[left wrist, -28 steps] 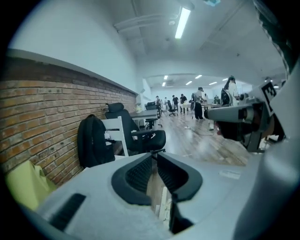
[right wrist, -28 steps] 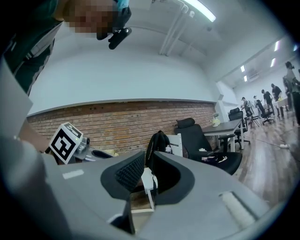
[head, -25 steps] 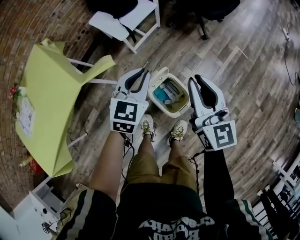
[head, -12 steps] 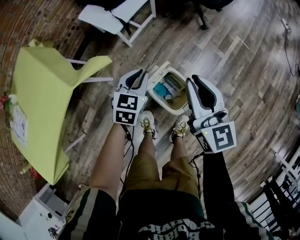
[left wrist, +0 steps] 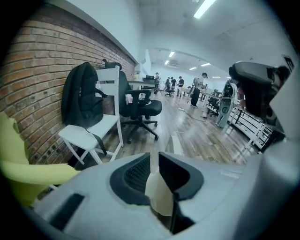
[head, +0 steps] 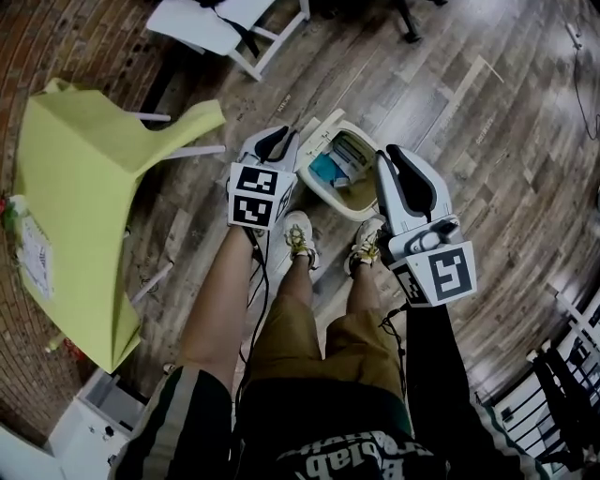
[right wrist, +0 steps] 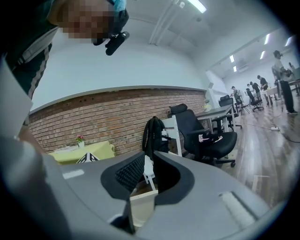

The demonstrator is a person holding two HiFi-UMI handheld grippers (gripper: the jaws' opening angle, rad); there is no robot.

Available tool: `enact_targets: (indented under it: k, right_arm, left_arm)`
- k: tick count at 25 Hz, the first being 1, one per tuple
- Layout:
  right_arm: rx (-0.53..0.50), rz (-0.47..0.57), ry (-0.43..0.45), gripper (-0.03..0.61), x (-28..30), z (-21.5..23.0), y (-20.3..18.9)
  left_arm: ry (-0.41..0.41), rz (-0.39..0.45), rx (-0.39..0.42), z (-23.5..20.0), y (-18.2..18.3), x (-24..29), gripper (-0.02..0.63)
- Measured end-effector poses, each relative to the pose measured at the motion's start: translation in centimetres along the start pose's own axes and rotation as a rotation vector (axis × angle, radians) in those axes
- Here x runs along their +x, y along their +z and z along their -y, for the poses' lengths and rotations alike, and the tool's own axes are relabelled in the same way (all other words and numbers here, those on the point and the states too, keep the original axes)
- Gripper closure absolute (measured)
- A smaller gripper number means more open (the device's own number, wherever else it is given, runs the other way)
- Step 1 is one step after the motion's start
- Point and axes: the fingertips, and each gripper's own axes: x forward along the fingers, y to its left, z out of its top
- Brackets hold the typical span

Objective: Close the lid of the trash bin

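Note:
The cream trash bin (head: 330, 195) stands open on the wood floor just ahead of the person's shoes, with blue and white rubbish inside. Its lid (head: 317, 129) is tipped up at the bin's far left side. My left gripper (head: 277, 139) hangs beside that lid, pointing down. Its jaws are opening and press on nothing; a cream bit of the lid (left wrist: 159, 192) shows through the gap of the left gripper (left wrist: 153, 157). My right gripper (head: 394, 157) hovers over the bin's right rim, empty, a narrow slit between its jaws. The bin (right wrist: 140, 206) shows through the right gripper (right wrist: 149, 159).
A table under a yellow-green cloth (head: 84, 216) stands at the left. A white chair (head: 225, 28) with a black backpack (left wrist: 84, 96) and a black office chair (left wrist: 140, 108) are beyond the bin, by the brick wall. A black rack (head: 562, 375) is at the lower right.
Both grippers have sunk toward the bin, the left one further, and it now sits beside the raised lid. The left jaws have parted slightly.

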Motion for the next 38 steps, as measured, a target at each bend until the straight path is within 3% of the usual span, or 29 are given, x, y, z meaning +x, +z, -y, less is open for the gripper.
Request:
enact_targets:
  k: [24, 38]
  right_arm:
    - [0.029, -0.017, -0.062, 0.508, -4.0, 3.4, -2.0]
    - [0.068, -0.003, -0.099, 0.511, -8.2, 6.6, -3.0]
  left_arm:
    - [-0.144, 0.009, 0.007, 8.9, -0.8, 1.4, 0.540]
    - [-0.198, -0.107, 0.022, 14.8, -5.0, 4.0, 0.541]
